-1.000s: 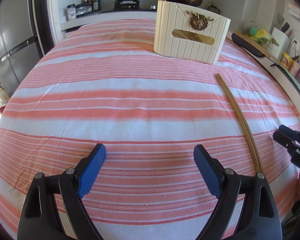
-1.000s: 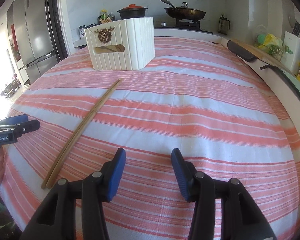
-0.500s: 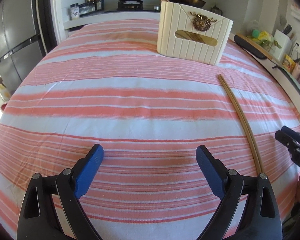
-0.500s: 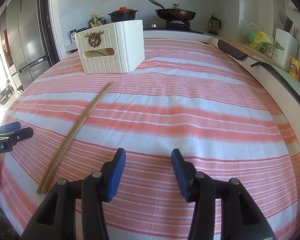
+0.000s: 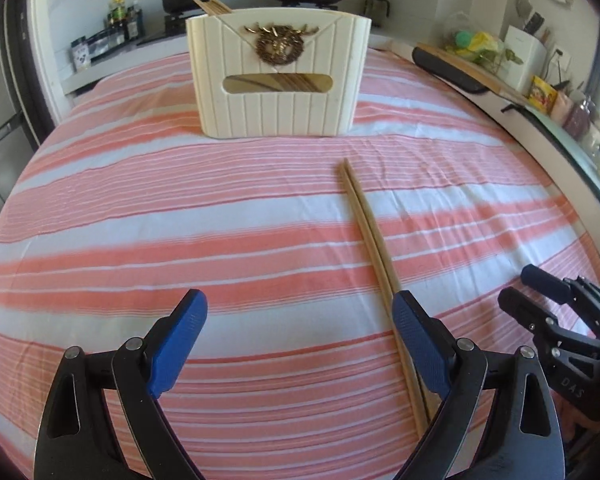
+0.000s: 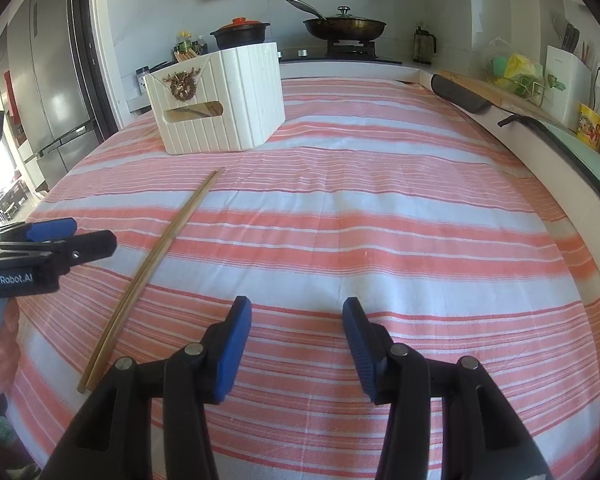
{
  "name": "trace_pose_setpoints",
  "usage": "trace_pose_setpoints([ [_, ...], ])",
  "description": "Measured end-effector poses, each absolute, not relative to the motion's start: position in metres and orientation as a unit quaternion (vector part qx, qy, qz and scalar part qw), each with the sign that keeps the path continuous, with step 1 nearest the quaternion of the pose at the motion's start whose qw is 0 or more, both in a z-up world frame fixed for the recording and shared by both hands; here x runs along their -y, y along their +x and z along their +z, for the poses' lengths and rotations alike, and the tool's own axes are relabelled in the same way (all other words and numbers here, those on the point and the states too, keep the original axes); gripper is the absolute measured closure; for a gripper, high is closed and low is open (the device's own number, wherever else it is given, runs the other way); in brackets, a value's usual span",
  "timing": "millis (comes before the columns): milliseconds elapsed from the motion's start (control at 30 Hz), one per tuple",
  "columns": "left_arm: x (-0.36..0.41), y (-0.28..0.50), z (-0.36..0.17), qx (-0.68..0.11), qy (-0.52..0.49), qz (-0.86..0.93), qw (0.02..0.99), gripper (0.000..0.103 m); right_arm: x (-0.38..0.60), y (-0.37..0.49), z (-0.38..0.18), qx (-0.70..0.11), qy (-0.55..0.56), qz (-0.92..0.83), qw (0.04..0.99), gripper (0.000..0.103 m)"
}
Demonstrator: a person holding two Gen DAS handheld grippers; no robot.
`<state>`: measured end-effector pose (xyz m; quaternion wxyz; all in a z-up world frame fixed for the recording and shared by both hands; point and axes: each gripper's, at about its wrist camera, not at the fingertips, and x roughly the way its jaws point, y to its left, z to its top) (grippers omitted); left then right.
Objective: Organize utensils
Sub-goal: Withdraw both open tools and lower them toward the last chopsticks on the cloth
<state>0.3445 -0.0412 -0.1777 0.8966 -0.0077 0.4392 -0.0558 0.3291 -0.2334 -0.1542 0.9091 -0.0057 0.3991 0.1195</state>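
I am steering the left gripper (image 5: pixel 298 330) in over a striped tablecloth (image 5: pixel 180 216), its blue pads spread wide and gripping nothing. The pair of wooden chopsticks (image 5: pixel 370 240) is lying flat on the cloth, side by side, running from about 12 o'clock down toward 5 o'clock in the left wrist view. Their near ends are passing just beside and under the right-hand pad, so they are not yet between the fingers.

The right gripper (image 6: pixel 297 344) is hanging released over bare cloth, also holding nothing, with the chopsticks (image 6: pixel 152 264) well off at its 10 o'clock.

The cream utensil box (image 5: pixel 278 76) is standing upright at 12 o'clock, beyond the far tips of the pair, with more chopsticks poking out of its top at the back left and showing through the slot in its front.

I am reading this as the approach step: the last loose pair is being lined up for a pick, with the box as its destination.

The next move, as I judge it, calls for shifting the left gripper toward 3 o'clock until both sticks are sitting between the pads, lowering to the cloth, and closing across the pair together. The risk I am weighing is pinching one stick only, or rolling them apart.
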Motion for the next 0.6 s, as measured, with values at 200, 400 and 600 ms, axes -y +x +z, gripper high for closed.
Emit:
trace_pose_setpoints([
  [200, 0.056, 0.347, -0.185, -0.444, 0.039, -0.049, 0.894, 0.008, 0.234, 0.329, -0.154, -0.399, -0.003, 0.12, 0.909, 0.055],
  [400, 0.052, 0.354, -0.189, -0.451, 0.019, -0.05, 0.891, 0.003, 0.235, 0.329, -0.154, -0.4, -0.001, 0.121, 0.909, 0.055],
  [600, 0.063, 0.356, -0.188, -0.446, 0.037, -0.057, 0.892, 0.029, 0.235, 0.329, -0.154, -0.4, -0.001, 0.12, 0.909, 0.055],
])
